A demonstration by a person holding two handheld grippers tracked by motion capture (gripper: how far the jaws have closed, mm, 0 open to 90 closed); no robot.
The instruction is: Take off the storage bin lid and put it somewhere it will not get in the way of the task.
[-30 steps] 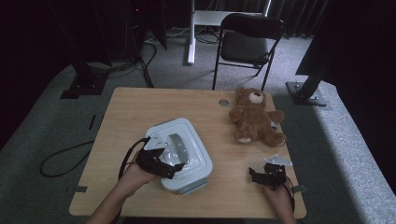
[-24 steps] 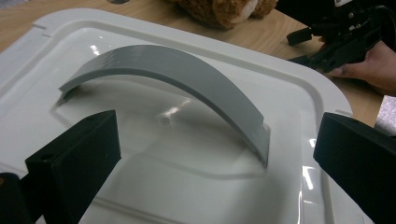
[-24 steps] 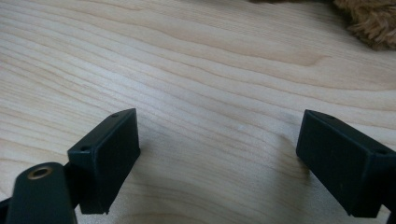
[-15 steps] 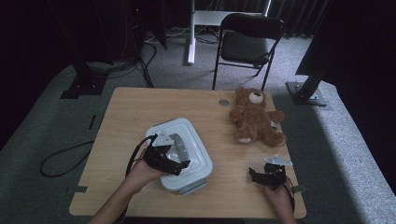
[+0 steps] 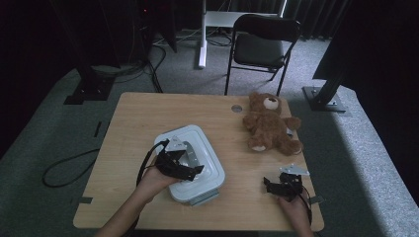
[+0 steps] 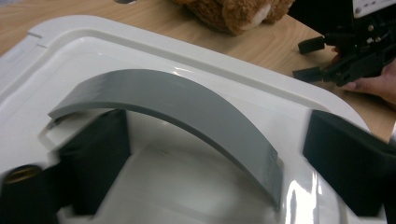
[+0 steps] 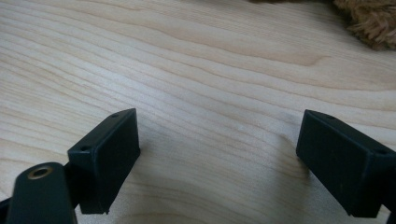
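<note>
Left claw (image 6: 205,177), closing yet unclamped, astride grey handle (image 6: 187,107) of white box (image 5: 190,163).

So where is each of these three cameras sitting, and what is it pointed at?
High view: above the person's side, looking down on the wooden table; both forearms, left gripper and right gripper show.
Left gripper view: rides that gripper, facing the white container and its grey handle, which lies between the closing jaws.
Right gripper view: faces bare tabletop between open jaws.
Shared: all three show the teddy bear.

table (image 5: 148,113): wood | on it: white box (image 5: 210,148) (lidded), teddy bear (image 5: 269,126)
</note>
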